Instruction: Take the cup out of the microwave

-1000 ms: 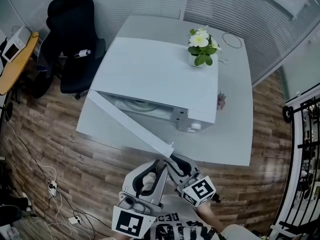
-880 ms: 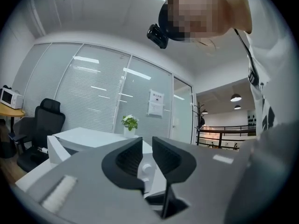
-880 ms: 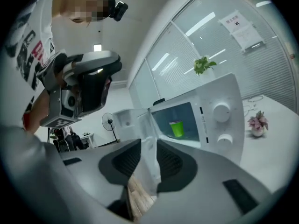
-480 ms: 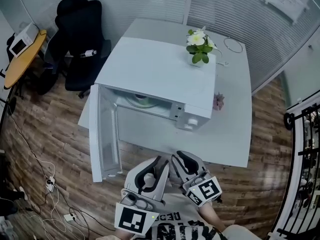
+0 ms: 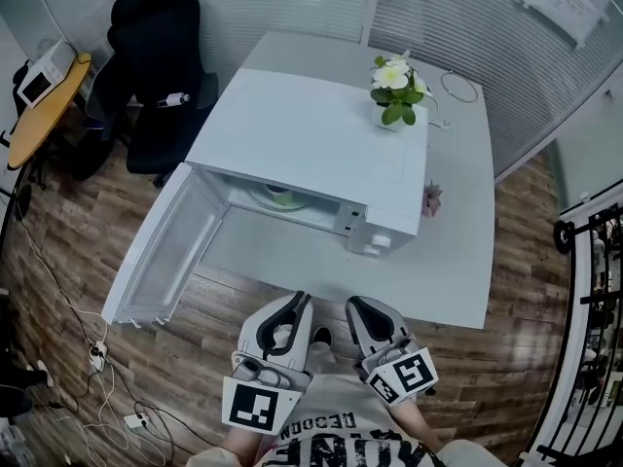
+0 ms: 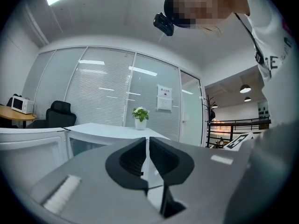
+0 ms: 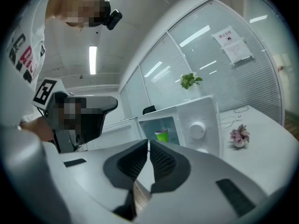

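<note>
The white microwave stands on the white table with its door swung wide to the left. Inside on the turntable is the green cup, which the right gripper view shows upright in the cavity. Both grippers hover side by side in front of the table, short of the microwave. My left gripper is closing, its jaws down to a thin slit with nothing between them. The jaws of my right gripper are shut and empty, pointing at the opening.
A potted plant with white flowers sits on top of the microwave at the back. A small pink flower stands on the table to its right. A black office chair is at the far left; cables lie on the wooden floor.
The microwave door swung from partly open to wide open on the left. My right gripper left the door's edge, and both grippers drew back toward the person. The left jaws narrowed.
</note>
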`<action>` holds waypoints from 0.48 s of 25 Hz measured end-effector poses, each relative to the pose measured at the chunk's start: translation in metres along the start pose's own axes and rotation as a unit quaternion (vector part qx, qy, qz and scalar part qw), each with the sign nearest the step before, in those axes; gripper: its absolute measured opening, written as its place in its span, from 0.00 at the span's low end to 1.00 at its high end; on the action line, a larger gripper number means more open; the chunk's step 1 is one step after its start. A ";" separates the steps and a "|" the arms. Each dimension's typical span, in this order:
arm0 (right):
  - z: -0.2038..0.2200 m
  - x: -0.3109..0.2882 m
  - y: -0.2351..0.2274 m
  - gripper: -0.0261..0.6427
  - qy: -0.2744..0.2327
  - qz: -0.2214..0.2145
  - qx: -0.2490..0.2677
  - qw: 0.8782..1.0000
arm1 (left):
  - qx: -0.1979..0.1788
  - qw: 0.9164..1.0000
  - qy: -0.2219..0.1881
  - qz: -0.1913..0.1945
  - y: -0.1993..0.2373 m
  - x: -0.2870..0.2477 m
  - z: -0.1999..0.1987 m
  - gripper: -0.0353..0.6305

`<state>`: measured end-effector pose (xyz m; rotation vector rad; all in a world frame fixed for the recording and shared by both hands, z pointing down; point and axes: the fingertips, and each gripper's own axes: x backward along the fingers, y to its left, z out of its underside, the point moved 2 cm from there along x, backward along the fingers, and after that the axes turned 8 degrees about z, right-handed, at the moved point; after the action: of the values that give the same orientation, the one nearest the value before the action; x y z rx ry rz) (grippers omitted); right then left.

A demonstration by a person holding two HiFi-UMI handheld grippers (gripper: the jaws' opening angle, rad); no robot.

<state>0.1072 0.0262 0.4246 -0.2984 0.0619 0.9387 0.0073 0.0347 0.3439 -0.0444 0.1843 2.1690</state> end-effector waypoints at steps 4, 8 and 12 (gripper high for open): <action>-0.004 -0.013 0.000 0.08 0.003 0.014 -0.003 1.000 | -0.001 1.000 -0.001 0.004 0.023 -0.012 0.006 0.08; -0.009 -0.031 0.001 0.08 0.005 0.028 -0.003 1.000 | 0.002 1.000 0.015 0.019 0.049 -0.034 0.026 0.07; -0.014 -0.050 0.000 0.08 0.006 0.047 -0.004 0.999 | 0.020 0.999 0.016 0.028 0.079 -0.055 0.037 0.07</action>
<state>0.0787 -0.0170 0.4201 -0.3097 0.0835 1.0312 -0.0254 -0.0487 0.3952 -0.0520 0.2507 2.2202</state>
